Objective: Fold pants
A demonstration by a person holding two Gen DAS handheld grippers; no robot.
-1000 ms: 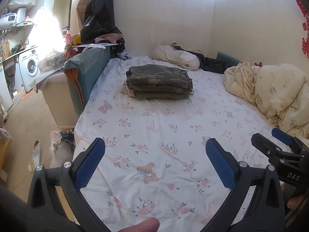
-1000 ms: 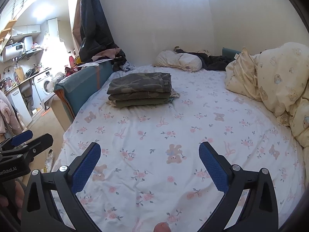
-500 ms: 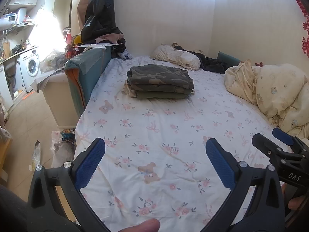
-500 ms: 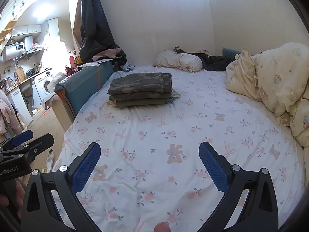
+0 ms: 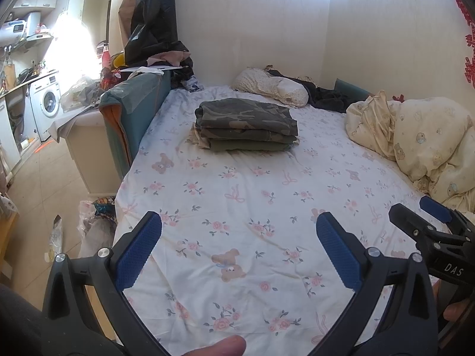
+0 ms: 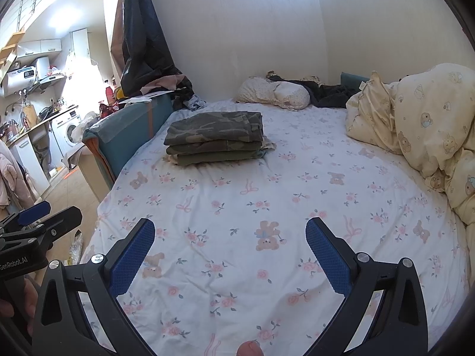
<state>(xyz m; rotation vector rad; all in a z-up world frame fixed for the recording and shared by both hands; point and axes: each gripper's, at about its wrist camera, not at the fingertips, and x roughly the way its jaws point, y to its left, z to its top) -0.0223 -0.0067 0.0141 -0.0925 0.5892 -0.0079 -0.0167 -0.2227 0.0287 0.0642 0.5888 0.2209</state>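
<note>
While both grippers hang over the near end of the bed [image 5: 225,195], the pants [image 5: 246,124] lie well apart from them, folded into a neat camouflage stack toward the far left of the flowered sheet. The left gripper [image 5: 239,252] and the right gripper [image 6: 230,252] each have their jaws spread wide with nothing between them. Judging by the tidy stack, the folding looks finished or close to it. The risk from here is disturbance: a reach back in could snag the top layer and slide it off the ones beneath, since soft cloth shifts easily. A loose pale edge pokes out at the stack's base, and tugging it would skew everything. The quilt [image 6: 415,124] beside it leaves room.
</note>
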